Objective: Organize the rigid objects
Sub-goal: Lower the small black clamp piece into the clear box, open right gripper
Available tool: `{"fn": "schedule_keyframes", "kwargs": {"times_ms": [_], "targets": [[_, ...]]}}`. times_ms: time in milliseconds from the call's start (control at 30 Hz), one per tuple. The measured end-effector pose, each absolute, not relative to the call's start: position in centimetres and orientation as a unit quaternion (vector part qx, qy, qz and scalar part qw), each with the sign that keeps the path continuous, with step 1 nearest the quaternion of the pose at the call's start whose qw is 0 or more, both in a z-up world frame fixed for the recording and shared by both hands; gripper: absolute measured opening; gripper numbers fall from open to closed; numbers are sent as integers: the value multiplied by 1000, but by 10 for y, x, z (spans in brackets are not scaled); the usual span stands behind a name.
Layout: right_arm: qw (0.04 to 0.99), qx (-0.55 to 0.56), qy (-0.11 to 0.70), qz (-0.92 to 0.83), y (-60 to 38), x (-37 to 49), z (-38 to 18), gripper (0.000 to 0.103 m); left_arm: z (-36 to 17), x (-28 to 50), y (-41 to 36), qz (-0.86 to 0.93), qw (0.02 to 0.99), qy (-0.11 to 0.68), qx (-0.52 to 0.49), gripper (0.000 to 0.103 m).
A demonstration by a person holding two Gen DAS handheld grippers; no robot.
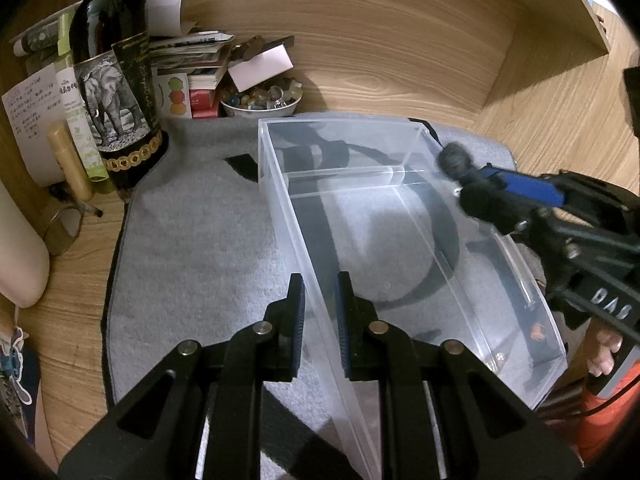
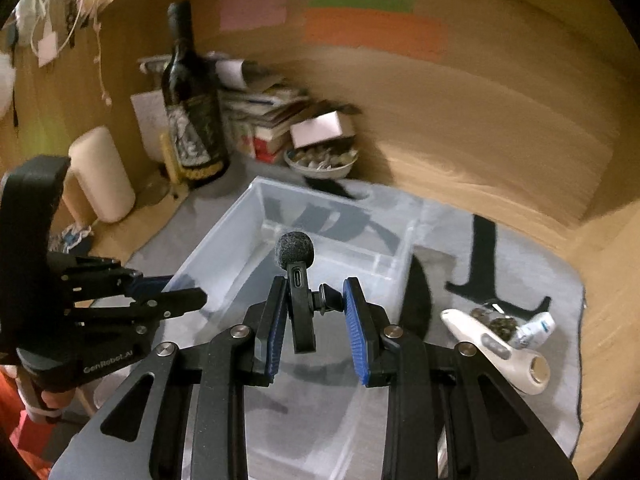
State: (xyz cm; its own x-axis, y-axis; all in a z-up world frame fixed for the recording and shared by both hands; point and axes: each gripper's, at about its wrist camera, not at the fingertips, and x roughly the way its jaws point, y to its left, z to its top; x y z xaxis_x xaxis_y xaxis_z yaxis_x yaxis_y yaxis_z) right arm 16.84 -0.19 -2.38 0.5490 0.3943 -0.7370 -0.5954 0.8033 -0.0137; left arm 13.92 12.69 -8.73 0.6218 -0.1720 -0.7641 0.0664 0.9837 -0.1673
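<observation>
Clear plastic fills the centre of both views: a divided storage bin (image 1: pixel 400 216) sits on a grey mat (image 1: pixel 192 248) spread over a wooden desk (image 1: pixel 540 120). In the left wrist view the left gripper (image 1: pixel 320 320) is clenched on the bin's near left wall, one pad on each side of the thin rim. The mat lies bare to the left of the bin, up to its dark-bound edge. The upper left is crowded: a dark wine bottle (image 1: pixel 116 92), a stack of books (image 1: pixel 192 64) and a bowl of pebbles (image 1: pixel 260 100) stand just beyond the bin's far corner.

In the right wrist view the right gripper (image 2: pixel 316 320) grasps a small black clip microphone (image 2: pixel 298 284) with a foam windscreen. Its body presses against the left blue pad (image 2: pixel 278 328), and its clip reaches to the right pad. The microphone is upright, above the bin's interior, in the frame's centre. At lower right, a white handheld device (image 2: pixel 496 344) and small items lie on the mat, well apart from the bin.
</observation>
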Motion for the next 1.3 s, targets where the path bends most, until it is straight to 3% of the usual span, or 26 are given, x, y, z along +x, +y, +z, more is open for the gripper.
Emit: {"fn": "schedule_keyframes", "kwargs": {"times_ms": [567,633,700,833,1000,1300], "targets": [[815,-184,456,306,27,178,-55,27,-88,139,126,-66,899,430,-61,16],[814,-185,458,304,27,178,-55,35,-88,139,127,-66,899,429,-61,16],[819,-187,449,303,26,176,-53,50,-88,139,127,-66,899,429,-60,16],[832,-185,428,301,22,171,-44,52,-88,139,127,-66,899,429,-60,16],[854,-175,397,287,12,165,-29,67,-88,139,127,-66,899,429,-61,16],[894,-143,357,229,-34,151,-6,74,-88,140,127,-67,899,429,-58,16]]}}
